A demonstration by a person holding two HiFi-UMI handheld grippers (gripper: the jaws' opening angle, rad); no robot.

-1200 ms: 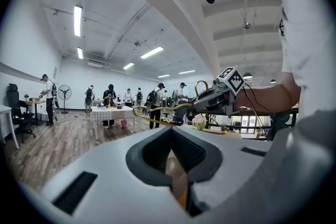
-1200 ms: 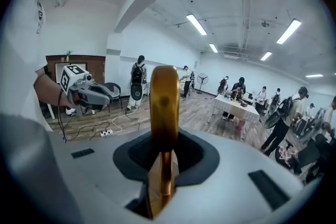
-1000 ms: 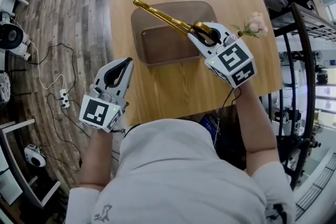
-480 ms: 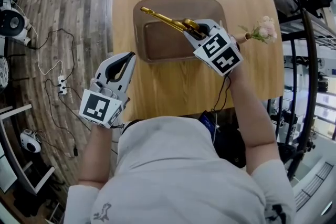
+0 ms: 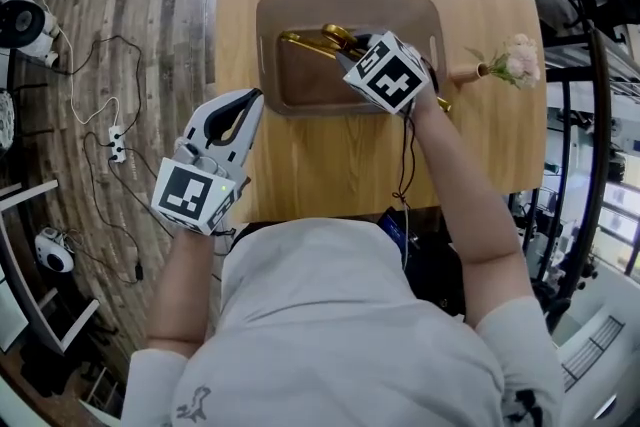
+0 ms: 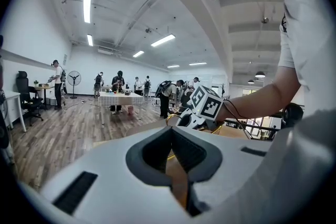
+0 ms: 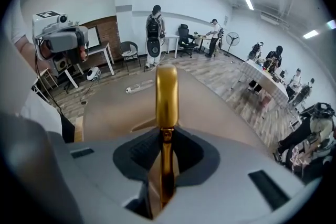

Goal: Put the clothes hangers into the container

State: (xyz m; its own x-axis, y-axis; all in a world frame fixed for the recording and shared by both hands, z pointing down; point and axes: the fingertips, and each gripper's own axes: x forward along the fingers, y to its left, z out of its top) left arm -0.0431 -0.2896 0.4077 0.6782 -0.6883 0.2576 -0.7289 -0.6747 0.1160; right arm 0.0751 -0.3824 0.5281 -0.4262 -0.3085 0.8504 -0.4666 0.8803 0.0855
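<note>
A brown tray-like container (image 5: pixel 268 15) sits on the wooden table (image 5: pixel 330 165). My right gripper (image 5: pixel 347 52) is over the container's middle, shut on a gold clothes hanger (image 5: pixel 305 40) that points left, low over the container's floor. In the right gripper view the gold hanger (image 7: pixel 167 89) runs straight out from between the jaws of the right gripper (image 7: pixel 166 139), above the brown surface. My left gripper (image 5: pixel 248 101) hovers at the table's left front edge, shut and holding nothing. In its own view the left gripper (image 6: pixel 176 134) looks toward the right gripper's marker cube (image 6: pixel 206 104).
A small vase with a pink flower (image 5: pixel 512 63) lies on the table just right of the container. A power strip and cables (image 5: pixel 117 151) are on the wooden floor to the left. People, tables and chairs stand far off in the room.
My right gripper has carried the gold hanger left and down, from above the container's right rim to low over its middle. The left gripper has hardly moved.
</note>
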